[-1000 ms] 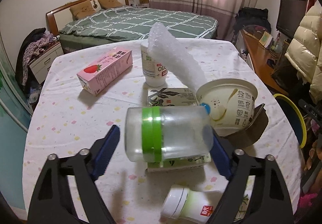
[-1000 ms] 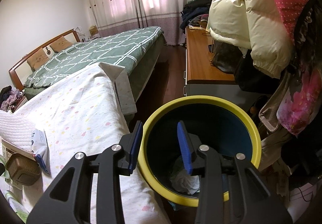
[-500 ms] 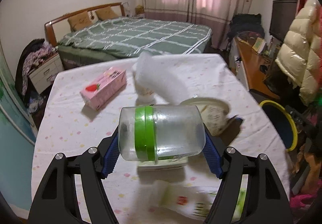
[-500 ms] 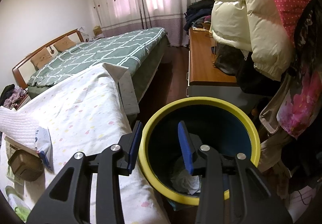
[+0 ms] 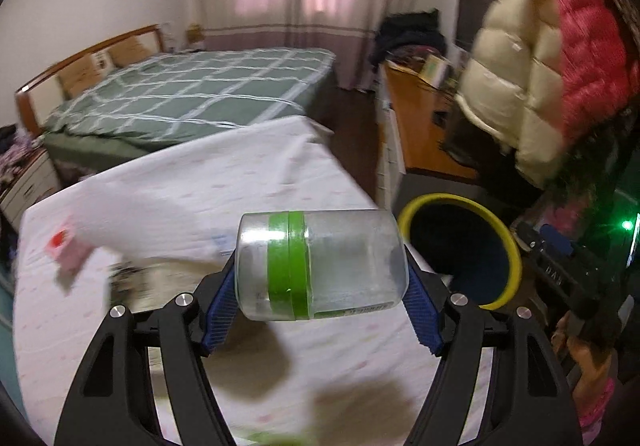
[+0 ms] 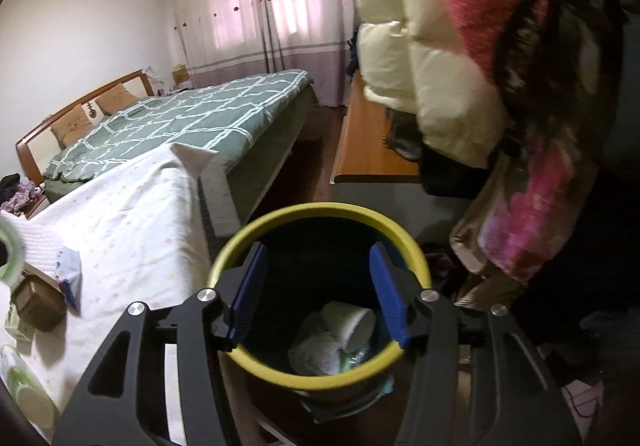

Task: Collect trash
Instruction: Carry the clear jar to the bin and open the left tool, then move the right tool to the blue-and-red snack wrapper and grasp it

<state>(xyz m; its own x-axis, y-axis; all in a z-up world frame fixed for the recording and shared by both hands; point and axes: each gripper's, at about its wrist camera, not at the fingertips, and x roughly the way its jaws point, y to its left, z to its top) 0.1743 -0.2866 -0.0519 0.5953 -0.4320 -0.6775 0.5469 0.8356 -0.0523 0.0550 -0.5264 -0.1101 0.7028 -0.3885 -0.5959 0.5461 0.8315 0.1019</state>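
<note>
Carrying clear jar (image 5: 320, 266) sideways, left gripper (image 5: 320, 310) pinching its ends, toward bin (image 5: 508, 246) off table's right edge; right gripper (image 6: 318, 294) w/ jaws just spreading, empty, over bin.

no legible text, labels blurred

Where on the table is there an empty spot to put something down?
The table is bare along its far end, from the folded corner by the bed down the edge beside the bin. The near left end is crowded: a white foam sheet, a blue packet and a brown tub.
</note>
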